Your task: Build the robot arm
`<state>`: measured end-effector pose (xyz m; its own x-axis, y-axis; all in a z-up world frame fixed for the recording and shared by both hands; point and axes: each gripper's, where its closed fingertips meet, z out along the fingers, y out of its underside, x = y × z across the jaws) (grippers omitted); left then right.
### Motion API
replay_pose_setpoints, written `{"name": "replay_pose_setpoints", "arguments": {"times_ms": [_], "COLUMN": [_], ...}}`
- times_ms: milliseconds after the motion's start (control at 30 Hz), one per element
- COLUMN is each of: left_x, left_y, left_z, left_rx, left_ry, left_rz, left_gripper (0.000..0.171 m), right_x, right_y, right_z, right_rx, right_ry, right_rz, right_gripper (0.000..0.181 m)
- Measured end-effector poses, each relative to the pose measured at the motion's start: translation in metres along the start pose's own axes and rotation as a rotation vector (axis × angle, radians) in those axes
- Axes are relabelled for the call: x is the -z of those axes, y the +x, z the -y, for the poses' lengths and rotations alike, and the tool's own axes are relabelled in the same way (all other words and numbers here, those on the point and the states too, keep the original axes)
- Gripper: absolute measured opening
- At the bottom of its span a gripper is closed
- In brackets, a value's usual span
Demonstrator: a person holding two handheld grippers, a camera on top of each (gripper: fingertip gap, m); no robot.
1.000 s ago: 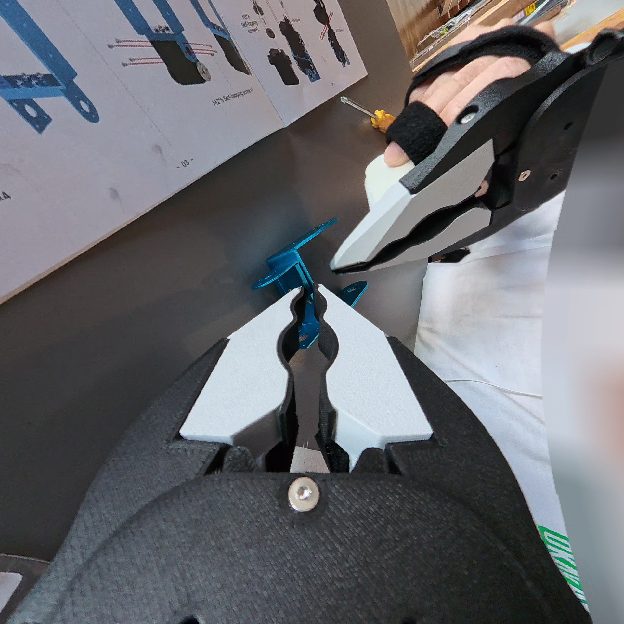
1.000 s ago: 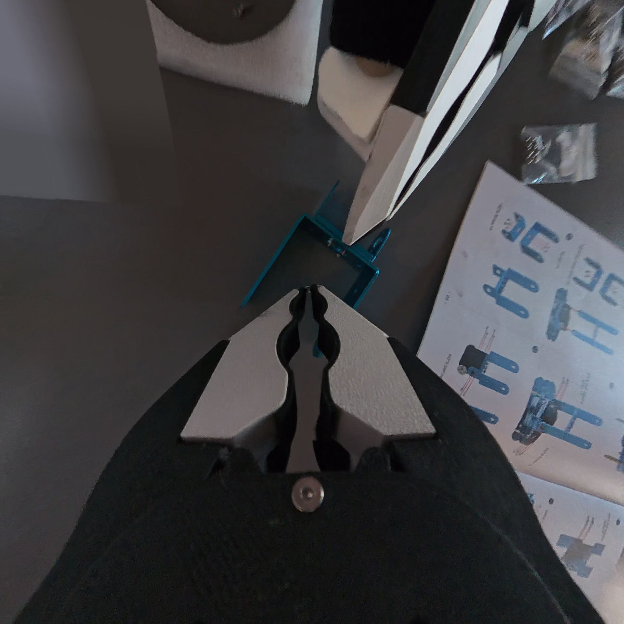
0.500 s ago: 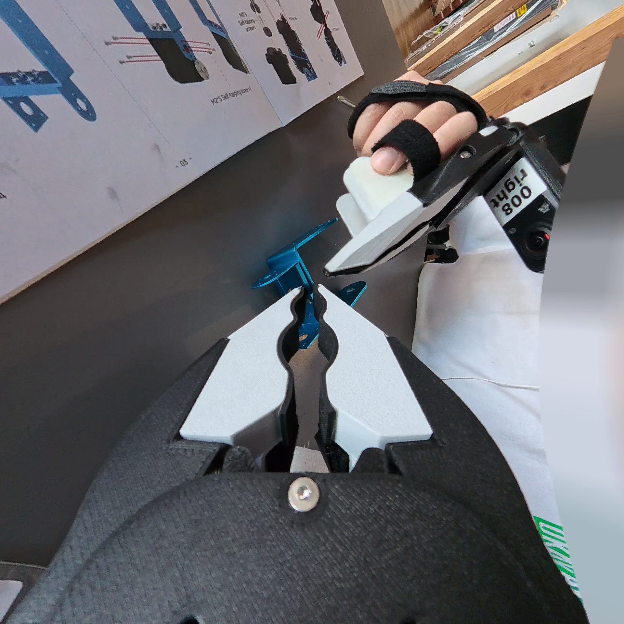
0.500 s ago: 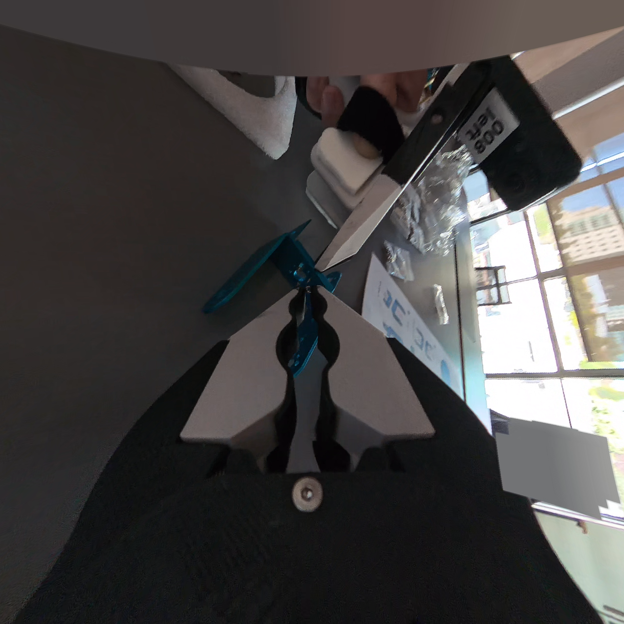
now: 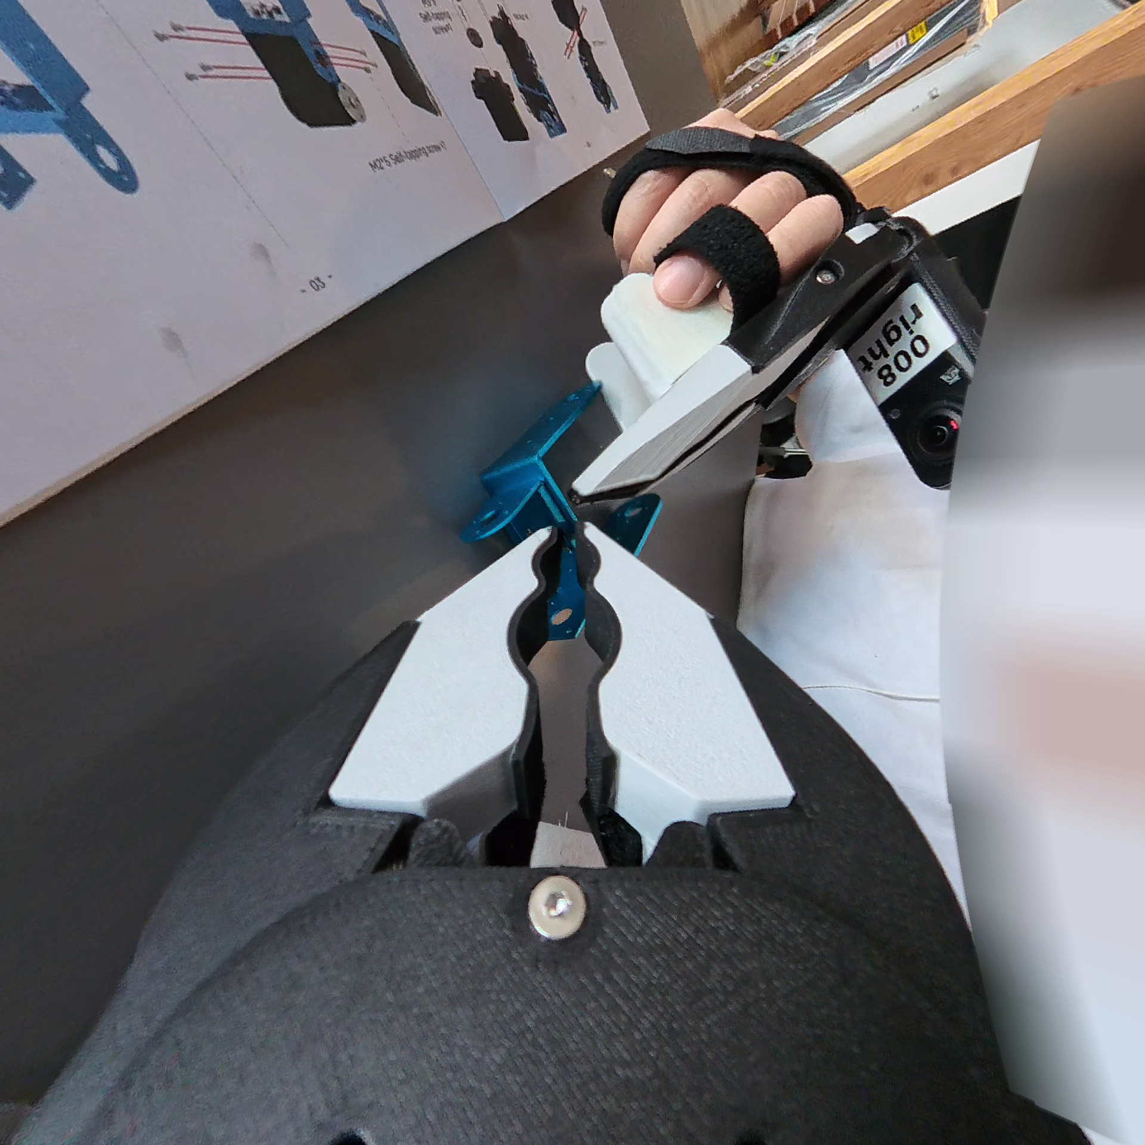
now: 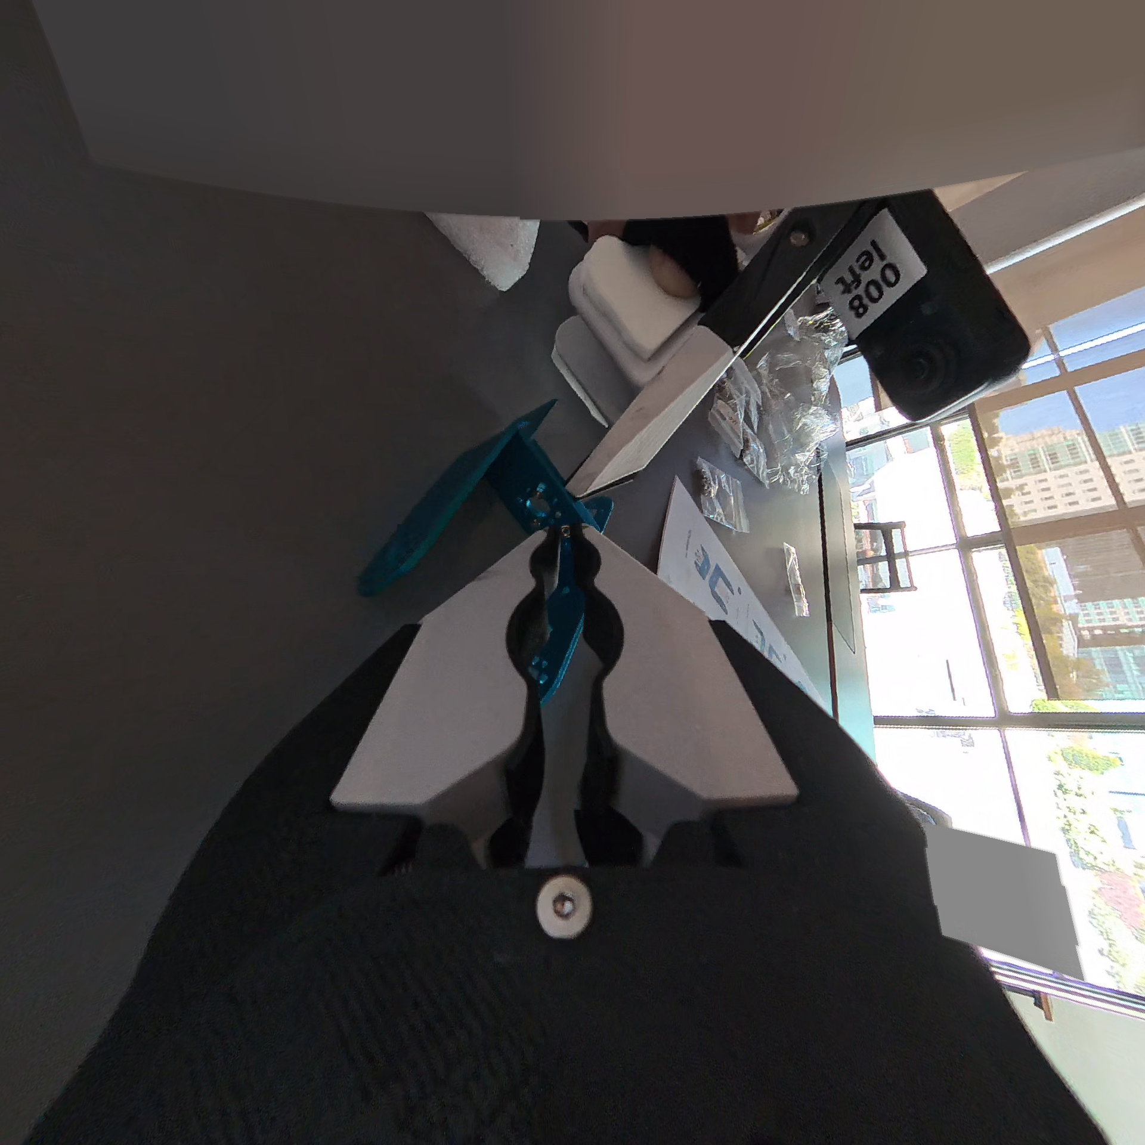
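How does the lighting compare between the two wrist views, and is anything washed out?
Left wrist view: even daylight; blue bracket, left gripper and instruction sheets read clearly. Right wrist view: backlit; the windows are blown out, and the right gripper and table look dim.

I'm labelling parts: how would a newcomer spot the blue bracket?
Start at the dark table, below the big instruction sheet. Both grippers, left and right, meet at the blue bracket. It is the only bright blue metal piece, folded and drilled with holes.
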<state>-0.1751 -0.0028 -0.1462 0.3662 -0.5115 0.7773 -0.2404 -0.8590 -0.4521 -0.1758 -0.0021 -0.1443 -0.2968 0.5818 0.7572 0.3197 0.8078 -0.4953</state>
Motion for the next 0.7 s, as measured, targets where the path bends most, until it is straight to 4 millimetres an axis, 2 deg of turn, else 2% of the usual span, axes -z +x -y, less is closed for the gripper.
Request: {"name": "replay_pose_setpoints", "arguments": {"times_ms": [267, 433, 533, 700], "left_x": [-0.003, -0.004, -0.006, -0.011], "left_y": [0.006, 0.004, 0.000, 0.000], "left_z": [0.002, 0.003, 0.003, 0.002], "left_rx": [0.028, 0.027, 0.006, -0.015], "left_ry": [0.012, 0.016, 0.011, 0.000], "left_rz": [-0.049, -0.032, 0.005, 0.040], "left_gripper": [0.012, 0.013, 0.007, 0.013], "right_x": [0.003, 0.008, 0.009, 0.009], "right_y": [-0.008, -0.010, -0.014, -0.014], "right_z": [0.004, 0.001, -0.002, -0.006], "right_rx": [0.005, -0.005, -0.012, -0.020], "right_ry": [-0.013, -0.034, -0.047, -0.061], "right_rz": [0.022, 0.024, 0.037, 0.042], "right_gripper": [0.001, 0.002, 0.002, 0.001]}}
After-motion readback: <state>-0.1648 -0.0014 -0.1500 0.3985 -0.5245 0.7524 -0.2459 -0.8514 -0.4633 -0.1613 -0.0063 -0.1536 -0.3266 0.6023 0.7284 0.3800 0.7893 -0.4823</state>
